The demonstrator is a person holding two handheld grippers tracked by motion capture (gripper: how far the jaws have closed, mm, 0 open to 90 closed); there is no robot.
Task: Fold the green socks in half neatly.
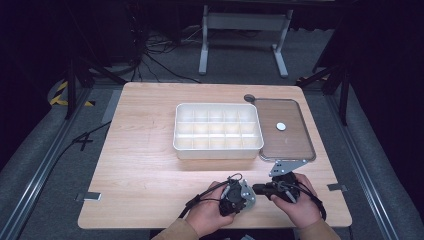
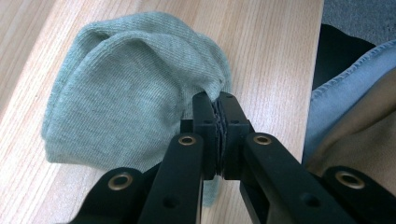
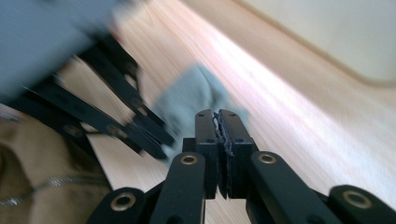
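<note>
left gripper (image 2: 219,105): jaws clamped on grey-green knit sock (image 2: 130,88), edge fold | right gripper (image 3: 218,122): jaws together, empty | sock likely soft, light, floppy; best pinched at hem | wooden surface (image 1: 150,170)

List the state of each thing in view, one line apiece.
Left gripper: shut on the grey-green sock's edge.
Right gripper: jaws together, nothing visibly held.
Grey-green sock: bunched on the table.
Divided white box: open, compartments empty.
Brown tray: flat, holding a small white disc.
</note>
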